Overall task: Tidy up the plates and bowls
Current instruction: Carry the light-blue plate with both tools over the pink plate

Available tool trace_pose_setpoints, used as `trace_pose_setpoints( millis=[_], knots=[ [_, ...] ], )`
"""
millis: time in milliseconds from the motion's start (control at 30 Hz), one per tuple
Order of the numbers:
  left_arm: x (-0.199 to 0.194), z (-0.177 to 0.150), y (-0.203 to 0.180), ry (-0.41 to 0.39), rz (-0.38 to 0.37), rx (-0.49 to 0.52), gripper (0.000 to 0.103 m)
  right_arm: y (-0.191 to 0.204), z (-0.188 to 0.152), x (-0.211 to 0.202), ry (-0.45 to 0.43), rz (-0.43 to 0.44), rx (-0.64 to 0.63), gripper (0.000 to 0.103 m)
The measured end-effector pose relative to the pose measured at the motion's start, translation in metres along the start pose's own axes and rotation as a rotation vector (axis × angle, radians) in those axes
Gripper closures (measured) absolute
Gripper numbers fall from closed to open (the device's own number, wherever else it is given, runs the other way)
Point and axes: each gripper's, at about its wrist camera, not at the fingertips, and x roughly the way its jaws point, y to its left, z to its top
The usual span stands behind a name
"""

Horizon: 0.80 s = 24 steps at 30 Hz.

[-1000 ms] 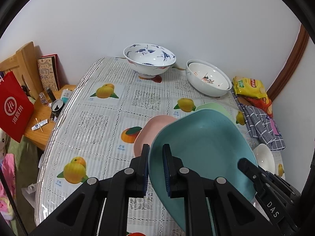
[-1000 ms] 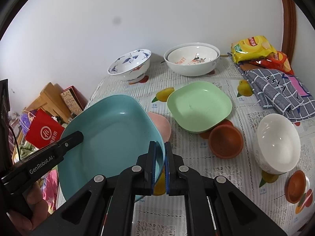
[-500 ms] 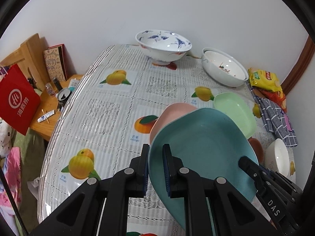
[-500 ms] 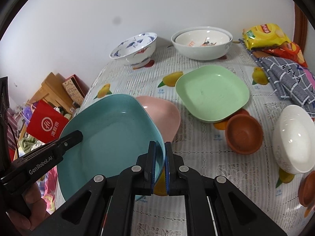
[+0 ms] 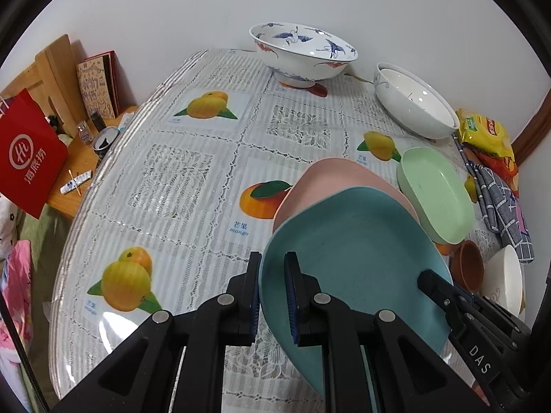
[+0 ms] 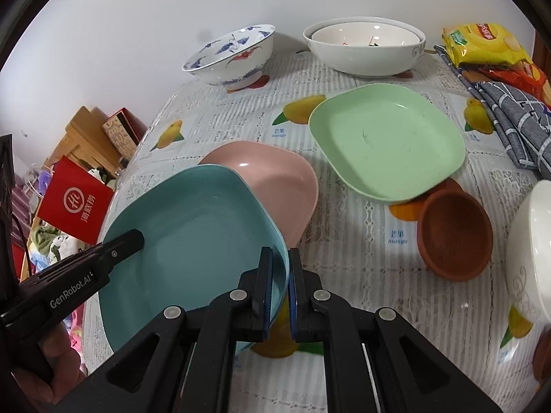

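Both grippers hold one teal square plate [image 5: 358,251], also seen in the right wrist view [image 6: 193,237], by opposite rims above the table. My left gripper [image 5: 272,292] is shut on its left rim; my right gripper [image 6: 280,285] is shut on its right rim. A pink plate [image 6: 275,179] lies on the table just beyond and partly under the teal one. A green plate [image 6: 389,141] lies further right. A brown small bowl [image 6: 454,234] and a white bowl [image 6: 530,247] sit at the right. A blue-patterned bowl [image 5: 303,51] and a stacked white bowl [image 5: 413,103] stand at the back.
Snack bags [image 6: 482,44] and a checked cloth [image 6: 509,117] lie at the back right. A low wooden shelf [image 5: 51,79] with a red bag [image 5: 27,151] stands off the table's left edge. The tablecloth [image 5: 172,172] has fruit prints.
Both grippers moved forward and down with the teal plate toward the pink plate. The bowls at the back look nearer; the pink and green plates show more fully.
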Motion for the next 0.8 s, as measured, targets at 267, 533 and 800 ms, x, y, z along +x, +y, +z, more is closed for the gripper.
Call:
trace_pose_setpoints(
  millis=[267, 533, 800],
  knots=[
    [0.011, 0.013, -0.002, -0.003, 0.018, -0.025, 0.090, -0.003, 0.021, 0.015, 0.012, 0.010, -0.042, 0.095],
    [0.021, 0.021, -0.010, -0.009, 0.045, -0.031, 0.090, -0.004, 0.047, 0.026, -0.011, 0.011, -0.113, 0.095],
    [0.032, 0.020, -0.015, -0.006, 0.077, -0.032, 0.090, -0.009, 0.051, 0.042, -0.009, 0.031, -0.173, 0.094]
  ],
)
